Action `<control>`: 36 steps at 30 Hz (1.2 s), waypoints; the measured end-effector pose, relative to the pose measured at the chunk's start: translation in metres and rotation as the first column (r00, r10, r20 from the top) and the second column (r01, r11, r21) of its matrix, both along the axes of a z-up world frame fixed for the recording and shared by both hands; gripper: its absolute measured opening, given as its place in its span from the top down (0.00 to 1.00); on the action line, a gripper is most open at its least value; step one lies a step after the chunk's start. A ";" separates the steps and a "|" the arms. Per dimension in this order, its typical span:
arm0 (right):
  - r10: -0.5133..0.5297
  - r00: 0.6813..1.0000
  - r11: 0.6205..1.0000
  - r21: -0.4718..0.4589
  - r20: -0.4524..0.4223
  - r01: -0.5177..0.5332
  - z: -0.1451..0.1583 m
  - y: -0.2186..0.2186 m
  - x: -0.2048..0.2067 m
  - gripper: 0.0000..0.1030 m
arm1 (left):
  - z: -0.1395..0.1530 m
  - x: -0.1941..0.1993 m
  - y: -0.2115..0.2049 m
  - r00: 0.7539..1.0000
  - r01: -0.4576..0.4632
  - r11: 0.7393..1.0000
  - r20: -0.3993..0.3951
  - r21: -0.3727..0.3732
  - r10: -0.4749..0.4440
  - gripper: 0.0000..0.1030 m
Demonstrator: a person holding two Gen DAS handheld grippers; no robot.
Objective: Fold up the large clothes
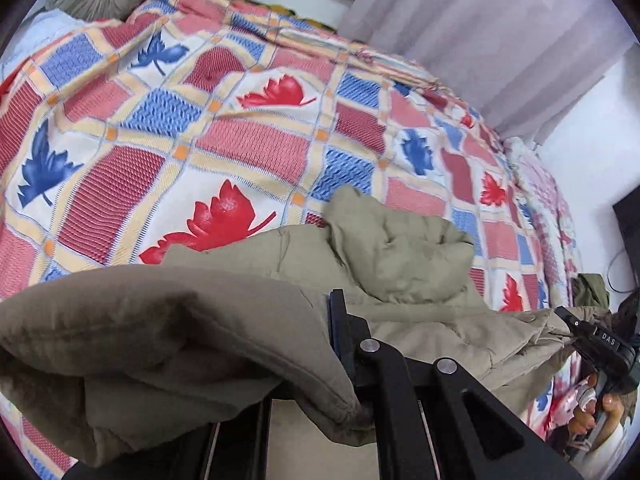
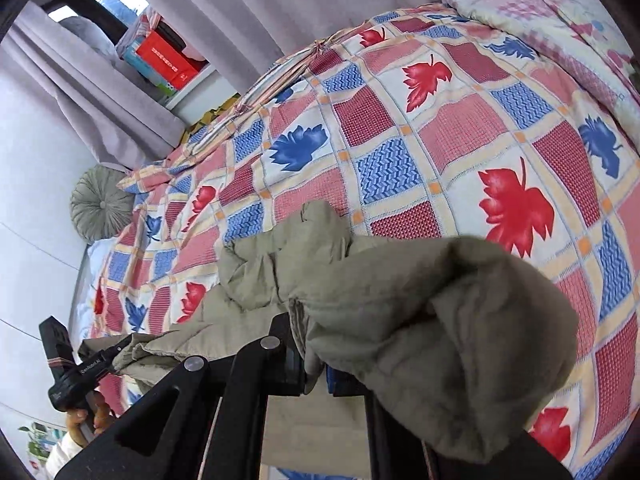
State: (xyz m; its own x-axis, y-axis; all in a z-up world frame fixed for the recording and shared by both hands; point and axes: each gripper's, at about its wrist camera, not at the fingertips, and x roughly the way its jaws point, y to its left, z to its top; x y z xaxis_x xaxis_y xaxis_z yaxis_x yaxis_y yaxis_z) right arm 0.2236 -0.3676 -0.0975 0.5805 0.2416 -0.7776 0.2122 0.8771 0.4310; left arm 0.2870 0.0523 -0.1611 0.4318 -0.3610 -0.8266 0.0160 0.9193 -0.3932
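Left wrist — olive coat (image 1: 168,320) bunched over the hand-held gripper (image 1: 344,360)

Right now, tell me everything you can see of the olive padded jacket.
The olive padded jacket is matte khaki-green, puffy, with quilt seams and heavy creases. It is bunched, not flat: the middle lies heaped on the leaf-patterned bedspread, while two ends are raised. The left gripper is clamped on one thick rolled edge, and the right gripper on the other, with fabric draped over its fingers. Zipper, hood and sleeves cannot be told apart.
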 end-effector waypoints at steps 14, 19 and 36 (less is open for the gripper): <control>-0.034 0.995 0.999 -0.045 -0.092 0.030 -0.075 -0.003 0.041 0.91 | -0.063 0.032 -0.020 0.998 -0.018 0.994 -0.066 0.112 0.026 0.90; -0.038 0.996 0.999 0.007 -0.081 0.039 -0.071 -0.006 0.041 0.50 | -0.050 0.025 -0.019 0.999 -0.011 0.994 -0.044 0.107 0.016 0.80; -0.065 0.993 0.984 0.161 -0.094 0.080 -0.067 0.000 -0.029 0.24 | -0.034 -0.067 0.012 1.000 0.010 0.982 -0.024 0.189 -0.006 0.12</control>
